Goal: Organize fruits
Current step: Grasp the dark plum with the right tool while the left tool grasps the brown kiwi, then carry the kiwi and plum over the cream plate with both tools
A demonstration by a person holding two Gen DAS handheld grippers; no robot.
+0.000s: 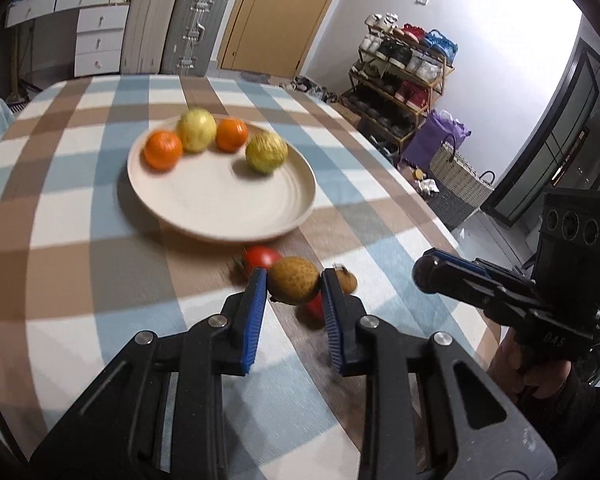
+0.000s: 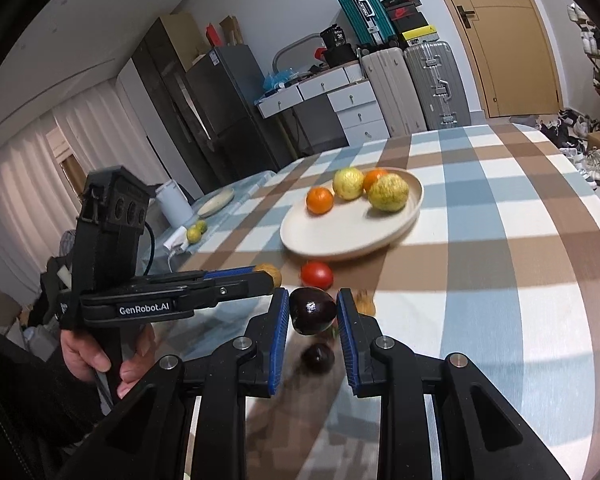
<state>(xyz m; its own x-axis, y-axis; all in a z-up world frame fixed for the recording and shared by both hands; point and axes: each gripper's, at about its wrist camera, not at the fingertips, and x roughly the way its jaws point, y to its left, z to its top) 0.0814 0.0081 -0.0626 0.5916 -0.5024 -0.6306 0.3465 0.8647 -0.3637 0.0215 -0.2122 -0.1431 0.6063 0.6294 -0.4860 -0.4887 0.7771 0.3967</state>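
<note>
Between our left gripper's blue pads sits a brown, rough-skinned round fruit, and both pads touch its sides, so we hold it firmly above the checked tablecloth. Just behind it, in the lower middle of the left wrist view, lies a red tomato. A small brownish fruit shows at the right of the right pad, and a piece of something red shows under the held fruit; we cannot tell what it is.

In the right wrist view, our right gripper closes on a dark purple, shiny fruit. The left pad touches it; at the right pad a thin gap seems to remain, so the contact there is not clear to us. Below it, lower in the frame, a second dark fruit rests on the cloth. The same tomato is just above the gripper's tips in the frame, and a blurred yellowish fruit is beside the right pad.

The cream plate stands in the middle of the left view, near the tomato. It carries two oranges and two yellow-green fruits along its far side. The near half of the plate is bare.

At the right edge of the left view we see the right gripper from the side, held by a hand.
</note>
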